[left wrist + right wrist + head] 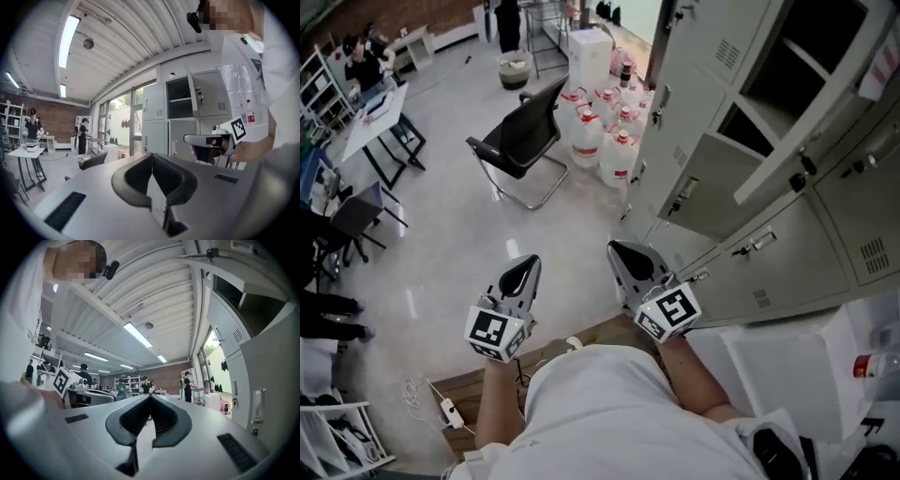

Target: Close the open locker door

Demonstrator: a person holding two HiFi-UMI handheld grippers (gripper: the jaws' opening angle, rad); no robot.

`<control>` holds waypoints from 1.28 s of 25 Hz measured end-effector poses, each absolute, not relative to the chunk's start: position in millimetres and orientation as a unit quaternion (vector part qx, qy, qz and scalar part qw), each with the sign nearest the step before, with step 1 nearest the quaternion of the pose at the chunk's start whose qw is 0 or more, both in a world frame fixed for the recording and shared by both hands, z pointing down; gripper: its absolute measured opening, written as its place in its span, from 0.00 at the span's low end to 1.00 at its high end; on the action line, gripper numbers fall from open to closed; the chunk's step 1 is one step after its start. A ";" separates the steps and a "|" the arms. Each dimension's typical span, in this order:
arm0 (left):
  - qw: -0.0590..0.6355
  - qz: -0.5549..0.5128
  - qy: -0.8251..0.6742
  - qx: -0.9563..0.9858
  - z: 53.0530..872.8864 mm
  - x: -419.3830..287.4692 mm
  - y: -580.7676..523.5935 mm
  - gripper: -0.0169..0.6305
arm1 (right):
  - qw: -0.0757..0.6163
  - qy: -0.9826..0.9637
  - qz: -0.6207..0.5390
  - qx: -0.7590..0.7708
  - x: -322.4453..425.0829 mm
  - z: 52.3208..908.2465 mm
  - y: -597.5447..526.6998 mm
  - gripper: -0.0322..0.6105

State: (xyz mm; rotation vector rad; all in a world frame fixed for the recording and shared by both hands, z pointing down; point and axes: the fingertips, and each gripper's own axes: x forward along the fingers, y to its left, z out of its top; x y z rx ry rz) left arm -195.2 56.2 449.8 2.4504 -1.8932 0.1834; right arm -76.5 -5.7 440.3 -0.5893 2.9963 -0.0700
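A bank of grey lockers (741,178) fills the right of the head view. One upper door (811,122) stands swung out from its dark compartment (787,56). In the left gripper view that same door (208,93) hangs open beside the compartment (179,98). My left gripper (525,267) and right gripper (623,251) are held low in front of me, short of the lockers and touching nothing. The left gripper (152,157) is shut and empty, and so is the right gripper (150,397). The open locker (248,301) looms above and to the right in the right gripper view.
A black chair (520,141) stands on the floor ahead, with several water jugs (605,131) by the lockers' foot. A white table (370,117) and people are at far left. A white box (797,366) sits at my right, a power strip (450,410) lower left.
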 end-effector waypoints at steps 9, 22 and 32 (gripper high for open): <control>-0.005 0.051 -0.509 0.859 436.1 -171.6 -14.7 0.03 | 0.055 0.947 0.014 -0.316 -35.2 417.8 -50.4 0.07; -0.010 0.034 -0.406 0.913 424.5 -58.4 -89.1 0.03 | 0.067 0.899 0.066 -0.428 86.0 364.8 -77.4 0.09; -0.005 0.030 -0.392 0.920 426.6 -5.0 -104.8 0.03 | 0.072 0.896 0.086 -0.430 119.7 342.0 -88.5 0.19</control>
